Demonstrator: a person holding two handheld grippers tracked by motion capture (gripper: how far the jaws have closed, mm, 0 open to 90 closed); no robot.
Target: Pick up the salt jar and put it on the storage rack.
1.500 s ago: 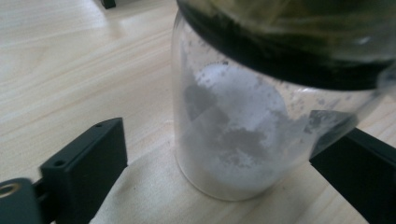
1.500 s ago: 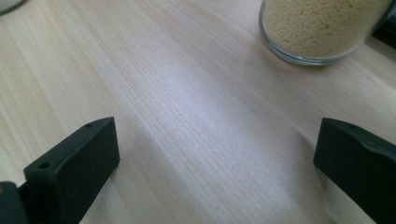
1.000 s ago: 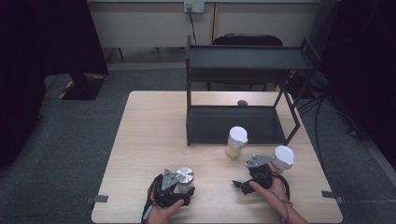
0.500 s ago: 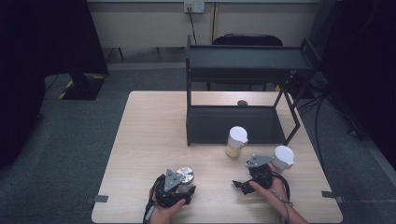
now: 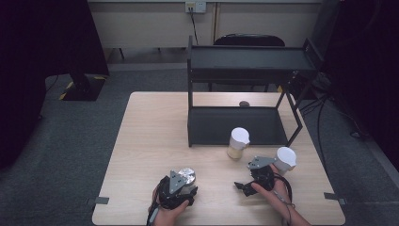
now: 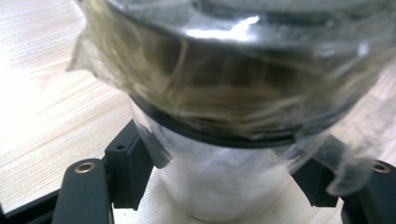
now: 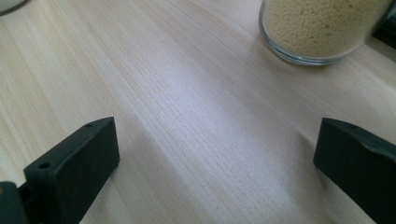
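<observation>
- My left claw (image 5: 182, 184) sits near the front edge of the desk (image 5: 150, 141), and its jaws have just been closing on the plastic-wrapped jar (image 6: 224, 140). In the left gripper view the two black pads press the jar's pale lower body from both sides, below the dark band under its wrapped top.
- To lift it well, I judge I should keep the squeeze even and low on the body, since the loose film could slip, and raise it straight before carrying it anywhere.
- The lidded jar of yellow grains (image 5: 237, 143) stands mid-desk, just in front of the black shelf rack (image 5: 249, 70).
- My right claw (image 5: 244, 186) rests on the desk with jaws wide apart and nothing between them.
- A second white-lidded jar (image 5: 285, 159) stands just behind that hand.
</observation>
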